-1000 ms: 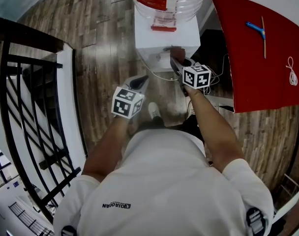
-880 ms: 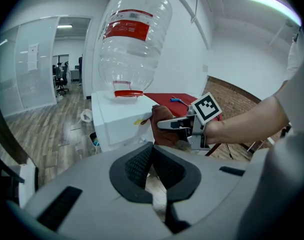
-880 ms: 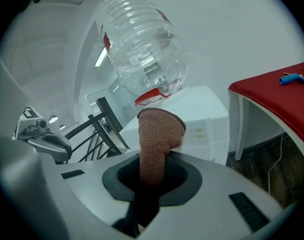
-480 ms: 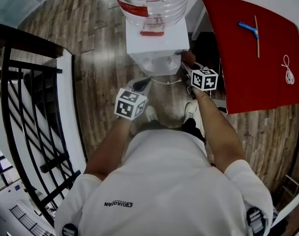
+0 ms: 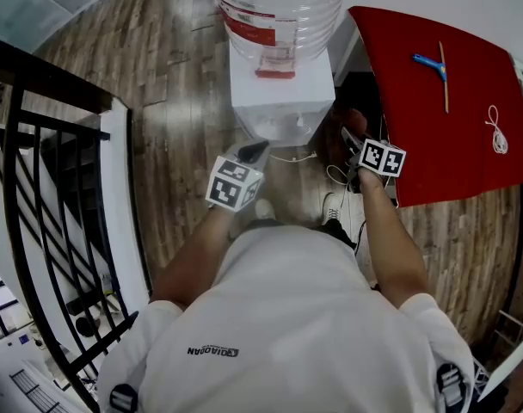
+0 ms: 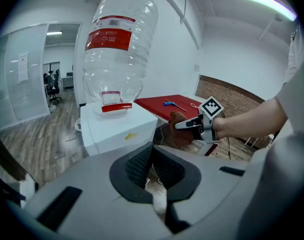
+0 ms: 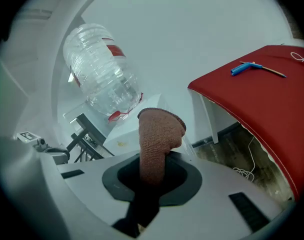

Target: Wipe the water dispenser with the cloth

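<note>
The water dispenser (image 5: 283,93) is a white box with a big clear bottle (image 5: 279,7) on top, at the upper middle of the head view. My right gripper (image 5: 352,140) is shut on a reddish-brown cloth (image 5: 352,120) just off the dispenser's right side. In the right gripper view the cloth (image 7: 159,129) sticks up from between the jaws, with the dispenser (image 7: 124,139) behind it. My left gripper (image 5: 251,153) hangs in front of the dispenser's lower front, shut and empty. The left gripper view shows the dispenser (image 6: 117,129) and the cloth (image 6: 178,136) to its right.
A red-topped table (image 5: 442,101) stands right of the dispenser, with a blue tool (image 5: 429,61), a thin stick and a white cord on it. White cables (image 5: 339,179) lie on the wooden floor. A black railing (image 5: 46,188) runs along the left.
My right gripper has carried the cloth rightward, from the dispenser's front right corner to beside its right side. The left gripper has hardly moved.
</note>
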A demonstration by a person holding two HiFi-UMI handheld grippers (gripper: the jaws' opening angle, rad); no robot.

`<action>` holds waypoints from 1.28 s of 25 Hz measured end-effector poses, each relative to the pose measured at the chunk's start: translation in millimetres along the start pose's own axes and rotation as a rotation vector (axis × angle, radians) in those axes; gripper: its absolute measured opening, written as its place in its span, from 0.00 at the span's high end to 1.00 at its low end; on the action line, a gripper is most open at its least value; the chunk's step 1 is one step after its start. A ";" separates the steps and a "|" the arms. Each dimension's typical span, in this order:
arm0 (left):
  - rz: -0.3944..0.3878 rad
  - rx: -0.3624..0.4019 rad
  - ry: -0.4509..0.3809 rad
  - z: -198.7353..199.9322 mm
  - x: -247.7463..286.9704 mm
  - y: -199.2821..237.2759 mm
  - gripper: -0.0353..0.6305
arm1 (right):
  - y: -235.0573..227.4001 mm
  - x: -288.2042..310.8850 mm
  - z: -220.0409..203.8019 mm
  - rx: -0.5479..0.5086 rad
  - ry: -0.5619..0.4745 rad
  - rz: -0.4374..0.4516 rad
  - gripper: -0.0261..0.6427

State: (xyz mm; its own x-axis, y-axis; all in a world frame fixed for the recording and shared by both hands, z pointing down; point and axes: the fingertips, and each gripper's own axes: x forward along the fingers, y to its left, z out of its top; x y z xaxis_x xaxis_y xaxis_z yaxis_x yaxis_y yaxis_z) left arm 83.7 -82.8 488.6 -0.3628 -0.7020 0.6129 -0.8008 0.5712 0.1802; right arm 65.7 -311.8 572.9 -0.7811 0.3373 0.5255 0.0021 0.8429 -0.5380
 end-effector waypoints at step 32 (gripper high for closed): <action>-0.047 0.220 0.297 104.6 157.8 -31.3 0.96 | -36.0 105.1 86.2 0.077 0.244 0.338 0.88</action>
State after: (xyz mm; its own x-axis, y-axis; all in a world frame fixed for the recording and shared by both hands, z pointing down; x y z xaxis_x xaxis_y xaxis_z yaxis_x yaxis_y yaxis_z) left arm 1.6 -255.9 499.2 -0.1953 -0.5523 0.8104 -0.9082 0.4138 0.0631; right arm -70.3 -342.8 590.7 -0.5740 0.6866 0.4462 0.1788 0.6368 -0.7500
